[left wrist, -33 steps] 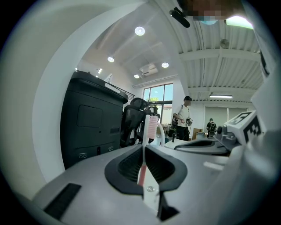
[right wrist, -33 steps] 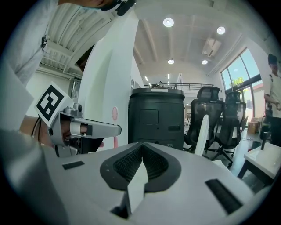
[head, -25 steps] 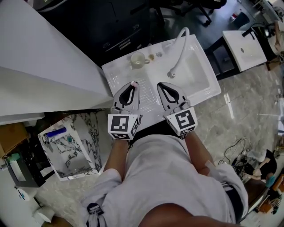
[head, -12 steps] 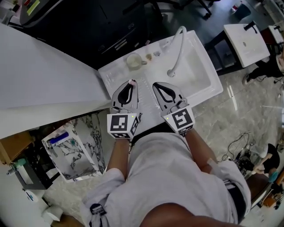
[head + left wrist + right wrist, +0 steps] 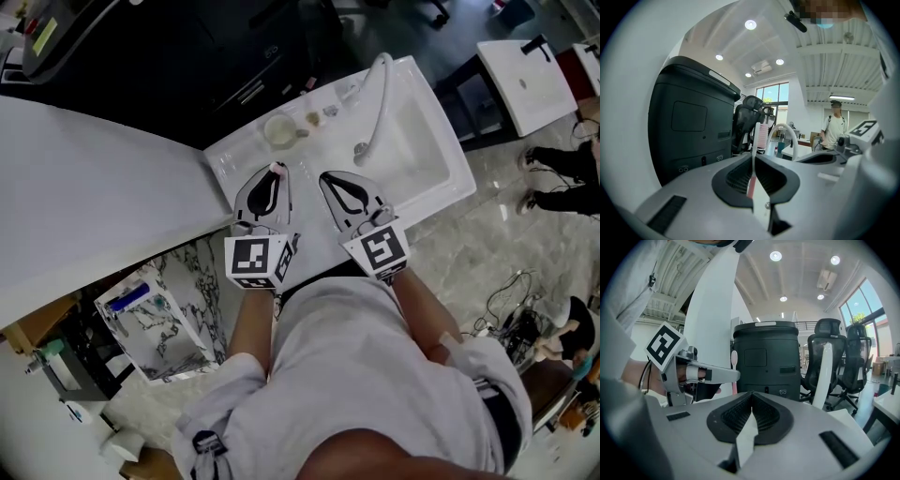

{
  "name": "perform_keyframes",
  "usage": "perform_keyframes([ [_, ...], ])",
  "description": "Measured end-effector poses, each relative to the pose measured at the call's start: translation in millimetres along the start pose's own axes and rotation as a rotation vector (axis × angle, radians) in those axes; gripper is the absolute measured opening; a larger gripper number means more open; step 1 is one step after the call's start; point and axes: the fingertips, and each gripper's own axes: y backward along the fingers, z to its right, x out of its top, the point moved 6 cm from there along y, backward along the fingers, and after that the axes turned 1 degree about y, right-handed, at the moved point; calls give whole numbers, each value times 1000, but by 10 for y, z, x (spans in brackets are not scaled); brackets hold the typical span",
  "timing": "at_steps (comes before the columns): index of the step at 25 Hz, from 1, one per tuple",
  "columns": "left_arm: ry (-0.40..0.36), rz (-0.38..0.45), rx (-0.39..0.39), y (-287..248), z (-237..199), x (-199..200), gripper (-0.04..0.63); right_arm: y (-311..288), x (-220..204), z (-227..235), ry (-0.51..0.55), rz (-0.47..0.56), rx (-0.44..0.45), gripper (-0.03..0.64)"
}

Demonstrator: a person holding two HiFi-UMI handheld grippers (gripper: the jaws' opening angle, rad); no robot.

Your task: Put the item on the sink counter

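My left gripper (image 5: 274, 174) is shut on a pink toothbrush (image 5: 277, 168), whose head pokes out past the jaws. In the left gripper view the toothbrush (image 5: 762, 136) stands upright above the closed jaws of that gripper (image 5: 753, 158). My right gripper (image 5: 329, 179) is beside it, shut with nothing in it (image 5: 751, 395). Both hover over the near left part of the white sink counter (image 5: 230, 157). From the right gripper view I see the left gripper (image 5: 712, 375) and the toothbrush (image 5: 734, 363) head.
A cup (image 5: 279, 130) and small items (image 5: 313, 119) sit at the counter's back. A white faucet (image 5: 376, 101) arches over the basin (image 5: 422, 141). A white table (image 5: 84, 187) lies left, a marbled box (image 5: 155, 323) below it, a black cabinet (image 5: 187, 56) behind.
The head view has drifted, so the sink sits slightly higher in the picture. Both grippers keep the same pose and the toothbrush stays gripped.
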Motion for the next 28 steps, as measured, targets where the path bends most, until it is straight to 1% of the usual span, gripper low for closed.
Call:
perform_keyframes([
  [18,-13,-53,19,-380,-284,-8,28,-374,-266,155,-50,-37,28,5],
  [28,20,-53,25,-622,-471,28,28,-581,-359,195,-86,-65,55,5],
])
